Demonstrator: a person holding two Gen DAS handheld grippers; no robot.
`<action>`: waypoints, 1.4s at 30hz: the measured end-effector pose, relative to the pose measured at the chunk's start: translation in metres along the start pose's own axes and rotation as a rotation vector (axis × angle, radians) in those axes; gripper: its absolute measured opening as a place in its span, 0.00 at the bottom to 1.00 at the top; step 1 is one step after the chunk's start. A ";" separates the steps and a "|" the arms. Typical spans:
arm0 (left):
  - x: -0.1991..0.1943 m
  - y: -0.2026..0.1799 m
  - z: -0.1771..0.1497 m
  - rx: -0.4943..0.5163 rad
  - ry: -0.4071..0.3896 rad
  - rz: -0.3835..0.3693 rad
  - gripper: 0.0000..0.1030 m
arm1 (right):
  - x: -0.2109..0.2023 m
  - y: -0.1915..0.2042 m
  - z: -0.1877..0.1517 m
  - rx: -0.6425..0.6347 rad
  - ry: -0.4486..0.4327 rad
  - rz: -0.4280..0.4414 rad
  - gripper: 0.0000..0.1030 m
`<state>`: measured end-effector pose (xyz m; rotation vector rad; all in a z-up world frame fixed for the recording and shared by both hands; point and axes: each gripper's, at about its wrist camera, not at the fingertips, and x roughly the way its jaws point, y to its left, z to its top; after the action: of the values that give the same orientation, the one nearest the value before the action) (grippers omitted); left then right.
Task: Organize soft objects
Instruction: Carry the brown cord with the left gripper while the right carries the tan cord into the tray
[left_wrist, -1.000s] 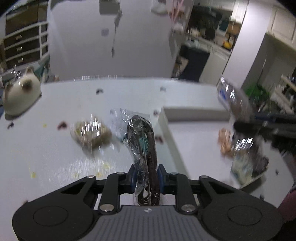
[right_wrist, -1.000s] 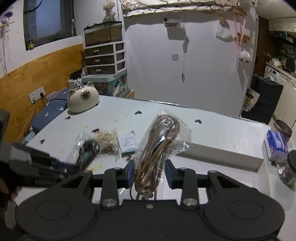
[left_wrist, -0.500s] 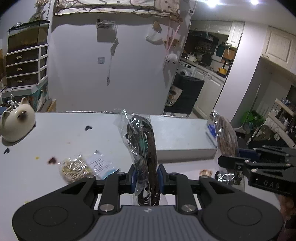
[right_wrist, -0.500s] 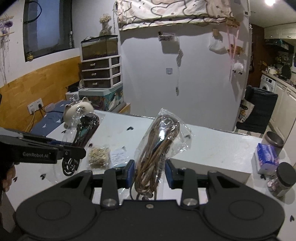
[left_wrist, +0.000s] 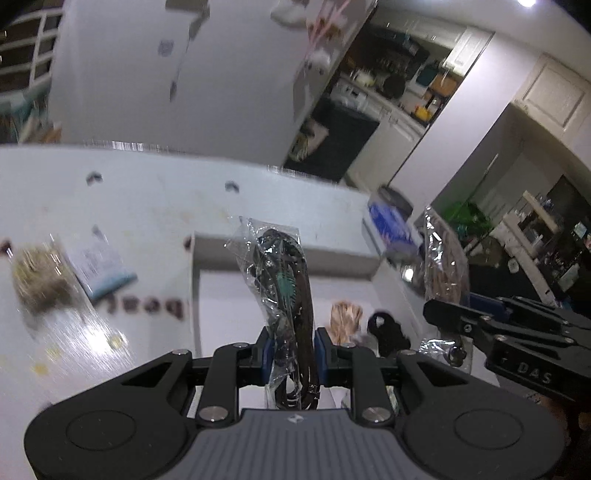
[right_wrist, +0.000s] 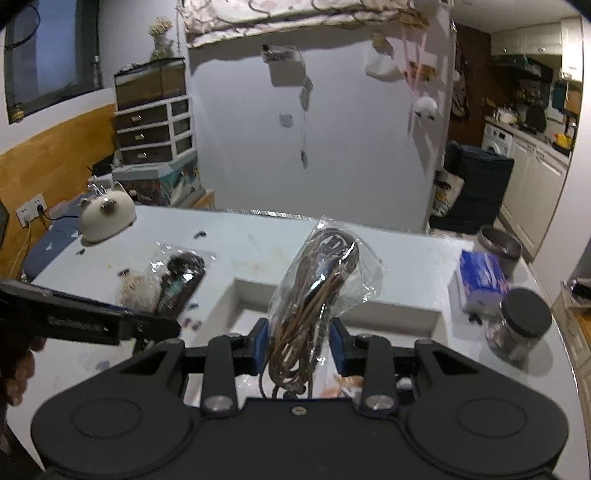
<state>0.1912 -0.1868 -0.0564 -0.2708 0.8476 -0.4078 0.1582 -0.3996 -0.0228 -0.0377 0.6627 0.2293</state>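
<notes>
The left gripper (left_wrist: 291, 354) is showing black arms, blue pads and silver screws. The right gripper (right_wrist: 298, 345) is looking identical, its side bearing white "DAS" lettering.

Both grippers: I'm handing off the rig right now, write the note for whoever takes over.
Left gripper: shut on dark cord bag, held over the white tray.
Right gripper: shut on tan cord bag, also above the tray.
Done: a tan item and a black item already lie in the tray.
Left: release both bags into the tray, then fetch the straw-coloured bag from the table.
</notes>
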 end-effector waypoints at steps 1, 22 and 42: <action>0.009 -0.001 -0.003 -0.009 0.020 -0.002 0.24 | 0.003 -0.003 -0.004 0.005 0.015 -0.001 0.35; 0.048 0.013 -0.031 0.005 0.132 0.091 0.20 | 0.090 0.008 -0.054 -0.059 0.251 0.167 0.39; 0.106 0.014 -0.050 0.213 0.355 0.166 0.12 | 0.134 0.018 -0.078 -0.112 0.402 0.227 0.22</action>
<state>0.2190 -0.2257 -0.1642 0.0730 1.1557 -0.3927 0.2093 -0.3634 -0.1663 -0.1189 1.0555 0.4853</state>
